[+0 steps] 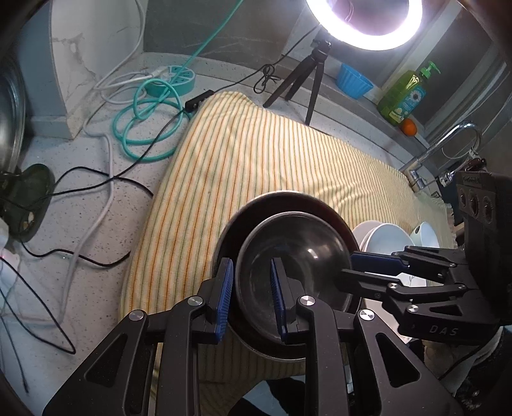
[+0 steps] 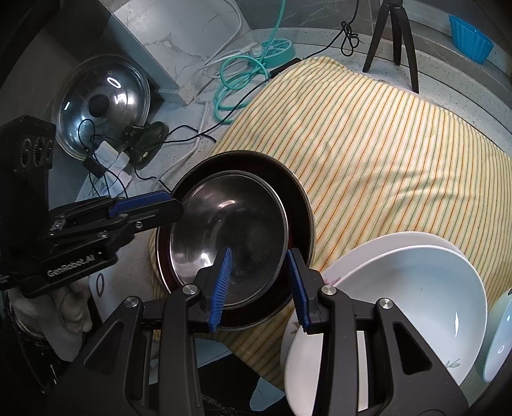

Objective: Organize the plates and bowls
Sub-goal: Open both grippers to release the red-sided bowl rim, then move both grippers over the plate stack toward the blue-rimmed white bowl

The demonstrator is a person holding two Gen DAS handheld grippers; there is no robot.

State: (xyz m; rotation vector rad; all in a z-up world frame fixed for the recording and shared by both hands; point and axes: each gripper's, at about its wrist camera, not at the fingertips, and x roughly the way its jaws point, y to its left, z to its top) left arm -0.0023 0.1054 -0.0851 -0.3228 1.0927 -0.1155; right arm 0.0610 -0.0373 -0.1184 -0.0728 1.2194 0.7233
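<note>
Steel bowl (image 2: pixel 228 236) rim straddled by both part-open claws (left (image 1: pixel 251 296), right (image 2: pixel 260 286)).

A yellow striped towel (image 1: pixel 256 153) covers the speckled counter (image 1: pixel 80 230). Beside it lie a coiled teal cable (image 1: pixel 144 128), a pot lid (image 2: pixel 102 102) and black wires. A ring light (image 1: pixel 364 22) on a tripod (image 1: pixel 307 80), a blue cup (image 1: pixel 353 80), green soap bottle (image 1: pixel 404 96) and faucet (image 1: pixel 448 144) stand behind.

A bowl (image 2: pixel 228 236) sits inside a pan (image 2: pixel 300 204), and the pan lies on a towel (image 2: pixel 384 144) spread over the worktop (image 2: pixel 464 83). Right of the pan, two plates (image 2: pixel 400 288) are stacked on the towel. A lid (image 2: pixel 102 105) and cables (image 2: pixel 236 73) lie to the left.
</note>
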